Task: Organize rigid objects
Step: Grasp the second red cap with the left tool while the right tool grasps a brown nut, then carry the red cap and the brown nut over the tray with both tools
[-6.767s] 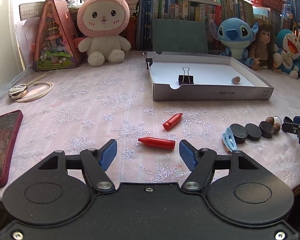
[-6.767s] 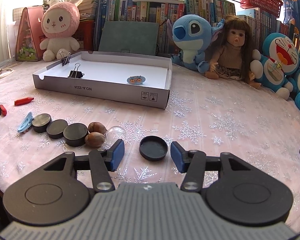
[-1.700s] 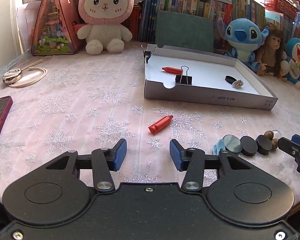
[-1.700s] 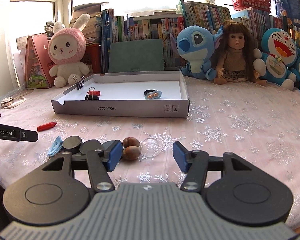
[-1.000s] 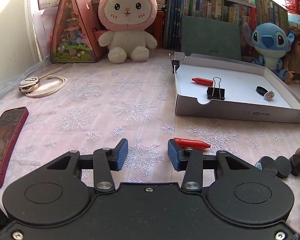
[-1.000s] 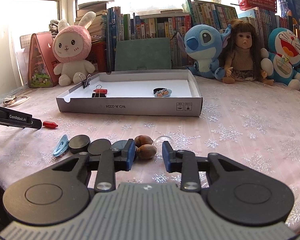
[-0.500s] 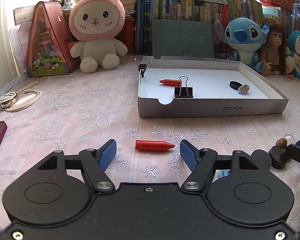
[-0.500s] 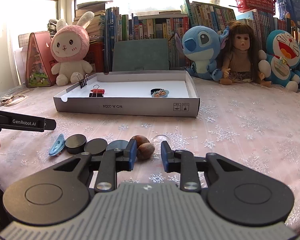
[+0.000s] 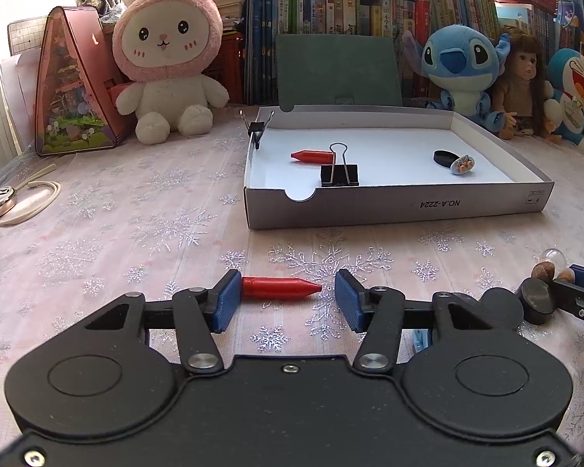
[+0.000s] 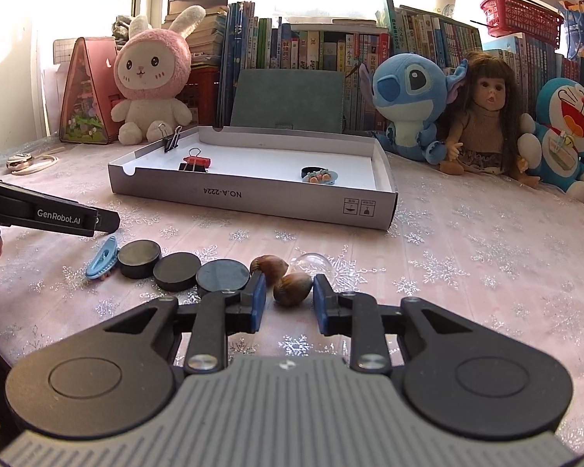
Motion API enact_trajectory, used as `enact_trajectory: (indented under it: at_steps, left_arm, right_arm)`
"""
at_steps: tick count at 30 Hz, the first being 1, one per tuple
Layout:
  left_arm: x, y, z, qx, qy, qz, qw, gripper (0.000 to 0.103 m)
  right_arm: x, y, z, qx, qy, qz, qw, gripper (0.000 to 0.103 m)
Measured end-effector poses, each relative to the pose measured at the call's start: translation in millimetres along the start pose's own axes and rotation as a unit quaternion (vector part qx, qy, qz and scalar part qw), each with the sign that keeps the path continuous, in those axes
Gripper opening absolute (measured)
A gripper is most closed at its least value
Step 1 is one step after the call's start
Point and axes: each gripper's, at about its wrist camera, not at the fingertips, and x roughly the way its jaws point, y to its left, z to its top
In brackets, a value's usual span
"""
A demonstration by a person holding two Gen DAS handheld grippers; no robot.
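**Red crayon lined up, nut in the other jaws**

The red crayon (image 9: 278,287) lies on the cloth, lower centre, between the left gripper (image 9: 288,300), whose jaws have just been closing but aren't pinching yet. The right gripper (image 10: 286,303) brackets a brown nut (image 10: 292,290), narrowly spread, not touching it. The white tray (image 9: 389,216) sits beyond.

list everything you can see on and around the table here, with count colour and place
box: 1, white, table centre
red pointed pieces: 2; one in box, one on the cloth between the left jaws
binder clips: 2, black; one in box, one on its back corner
cap: 1, black, in box
discs: 3, black, row on cloth
nuts: 2, brown, beside discs
clear dome: 1, behind nuts
hair clip: 1, blue, left of discs
plush toys and doll: along books
left gripper: jaws just closing, right pad clear of the red piece
right gripper: narrow around a nut
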Motion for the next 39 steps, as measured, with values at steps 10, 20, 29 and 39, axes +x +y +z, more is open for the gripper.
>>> enact_trajectory:
  at_steps: [10, 20, 29, 39]
  left_arm:
    - [-7, -7, 5, 0.002, 0.003, -0.001, 1.0000, 0.042]
    - [-23, -7, 25, -0.007, -0.008, -0.021, 0.9997, 0.042]
    - [-26, -2, 45, -0.021, -0.001, -0.040, 0.9990, 0.042]
    - [-21, -2, 77, -0.027, -0.005, -0.059, 0.9979, 0.042]
  right_arm:
    - [-1, -2, 3, 0.041, -0.010, -0.007, 0.999, 0.023]
    - [-6, -26, 20, 0.104, -0.015, -0.023, 0.994, 0.023]
    - [0, -43, 47, 0.144, -0.016, -0.018, 0.989, 0.023]
    - [12, -52, 80, 0.151, -0.021, -0.011, 0.988, 0.023]
